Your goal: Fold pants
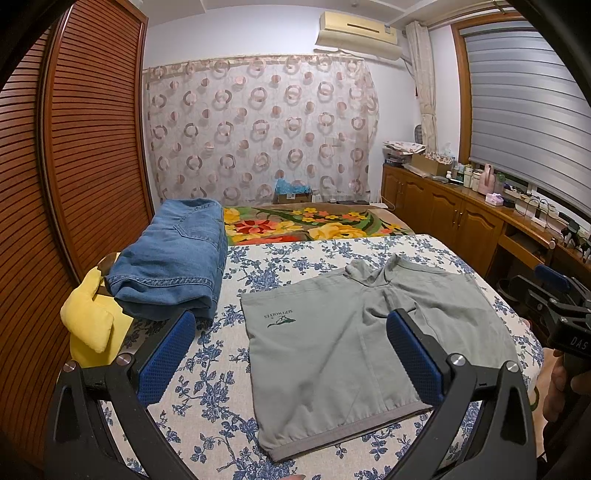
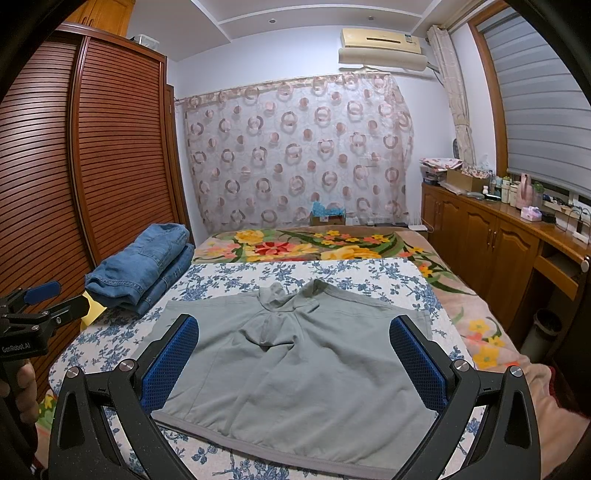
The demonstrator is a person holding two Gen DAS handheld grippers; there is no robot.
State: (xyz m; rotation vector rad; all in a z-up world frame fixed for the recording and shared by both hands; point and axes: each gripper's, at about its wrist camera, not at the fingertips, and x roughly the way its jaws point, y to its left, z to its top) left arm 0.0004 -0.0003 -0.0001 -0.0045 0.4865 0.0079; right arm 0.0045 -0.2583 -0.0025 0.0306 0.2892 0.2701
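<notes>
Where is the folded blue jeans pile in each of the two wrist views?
Left wrist view: folded blue jeans lie left of centre, left of the grey shorts.
Right wrist view: folded blue jeans lie at the left, beyond and left of the grey shorts.
Shared landmark: the air conditioner on the wall.

Grey shorts [image 2: 295, 369] flat on floral bed sheet [image 2: 229, 280] — right hand-held gripper [image 2: 293, 360] spread wide above

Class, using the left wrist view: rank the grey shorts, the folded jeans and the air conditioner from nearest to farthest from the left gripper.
1. Grey shorts: directly below the left gripper.
2. Folded jeans: farther back, bed's left side.
3. Air conditioner: high on the far wall.
</notes>
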